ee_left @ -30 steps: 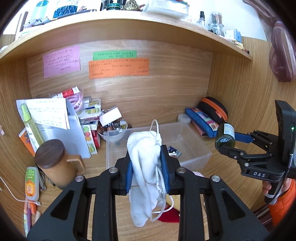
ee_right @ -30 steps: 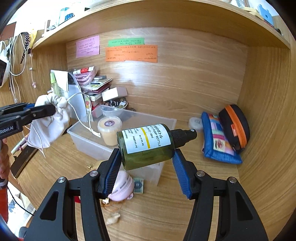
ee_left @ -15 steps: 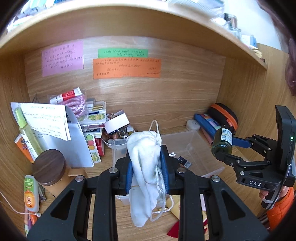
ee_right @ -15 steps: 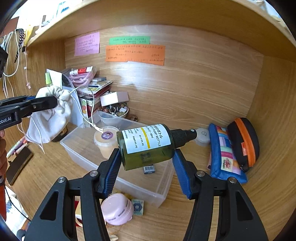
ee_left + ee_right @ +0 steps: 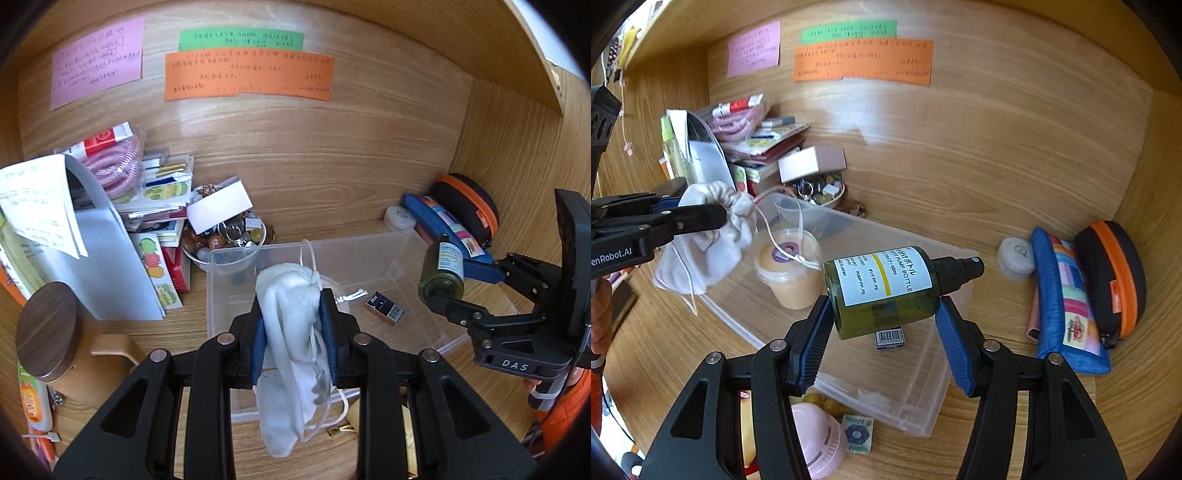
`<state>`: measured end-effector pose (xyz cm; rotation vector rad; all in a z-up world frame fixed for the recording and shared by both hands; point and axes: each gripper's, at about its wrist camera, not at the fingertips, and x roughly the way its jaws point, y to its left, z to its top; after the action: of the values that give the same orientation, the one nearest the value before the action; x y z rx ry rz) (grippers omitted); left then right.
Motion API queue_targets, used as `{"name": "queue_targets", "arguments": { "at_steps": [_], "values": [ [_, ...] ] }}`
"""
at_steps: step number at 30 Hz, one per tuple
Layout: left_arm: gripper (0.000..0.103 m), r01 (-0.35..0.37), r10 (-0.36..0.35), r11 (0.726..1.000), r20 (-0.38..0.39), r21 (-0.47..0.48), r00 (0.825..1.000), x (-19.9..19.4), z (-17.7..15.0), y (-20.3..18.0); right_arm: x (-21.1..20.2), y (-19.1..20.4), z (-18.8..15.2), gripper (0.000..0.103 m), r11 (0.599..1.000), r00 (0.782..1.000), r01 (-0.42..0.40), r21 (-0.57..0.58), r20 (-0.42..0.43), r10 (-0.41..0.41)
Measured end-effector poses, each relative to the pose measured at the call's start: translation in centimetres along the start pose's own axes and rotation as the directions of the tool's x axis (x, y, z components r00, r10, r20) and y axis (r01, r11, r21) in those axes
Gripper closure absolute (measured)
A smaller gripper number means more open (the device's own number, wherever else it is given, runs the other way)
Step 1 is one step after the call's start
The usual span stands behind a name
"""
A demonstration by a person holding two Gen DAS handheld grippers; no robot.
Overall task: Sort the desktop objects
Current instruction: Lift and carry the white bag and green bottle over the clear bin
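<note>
Right gripper [image 5: 882, 325] clamps a green bottle [image 5: 882, 291] lying sideways, label reading "PETIT PUMP BOTTLE", "50ml", nozzle toward 3 o'clock, above the clear plastic bin [image 5: 923, 387]. Left gripper [image 5: 293, 328], body marked "Robot.AI", pinches a white drawstring pouch [image 5: 288, 332] over the bin's near wall. Inside the bin: a lidded cup [image 5: 790, 269] of beige stuff at 10 o'clock, a small barcoded box [image 5: 890, 338] under the bottle.

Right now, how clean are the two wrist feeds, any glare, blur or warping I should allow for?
Left wrist view: sharp, heavy fisheye bowing, dark vignette corners, a soft sheen on the back panel; the white pouch in the left tool blocks the centre. Right wrist view: sharp too, the green bottle label readable, a glare patch on the panel, bin walls faintly reflective.
</note>
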<state>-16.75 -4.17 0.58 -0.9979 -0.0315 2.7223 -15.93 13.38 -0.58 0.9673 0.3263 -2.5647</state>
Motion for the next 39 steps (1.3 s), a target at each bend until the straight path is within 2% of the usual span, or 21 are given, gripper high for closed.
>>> {"name": "queue_targets", "arguments": {
  "at_steps": [7, 16, 30, 39],
  "values": [
    [0.077, -0.001, 0.001, 1.0, -0.02, 0.024, 1.0, 1.7, 0.1, -0.4, 2.1, 0.1, 0.1, 0.05, 1.0, 0.999, -0.003, -0.017, -0.045, 0.003],
    [0.075, 0.053, -0.052, 0.998, -0.067, 0.013, 0.996, 3.9, 0.2, -0.5, 4.1, 1.0, 0.3, 0.05, 0.999, 0.997, -0.014, -0.05, -0.08, 0.01],
    [0.071, 0.032, -0.029, 0.999, -0.104, 0.026, 0.994, 7.4, 1.3, -1.1, 6.0, 1.7, 0.4, 0.05, 0.996, 0.989, -0.049, -0.073, -0.144, 0.038],
    [0.07, 0.018, -0.014, 0.999, -0.114, 0.039, 0.993, 6.8, 0.8, -1.2, 6.8, 1.6, 0.7, 0.049, 0.994, 0.98, -0.088, -0.068, -0.184, 0.074]
  ]
}}
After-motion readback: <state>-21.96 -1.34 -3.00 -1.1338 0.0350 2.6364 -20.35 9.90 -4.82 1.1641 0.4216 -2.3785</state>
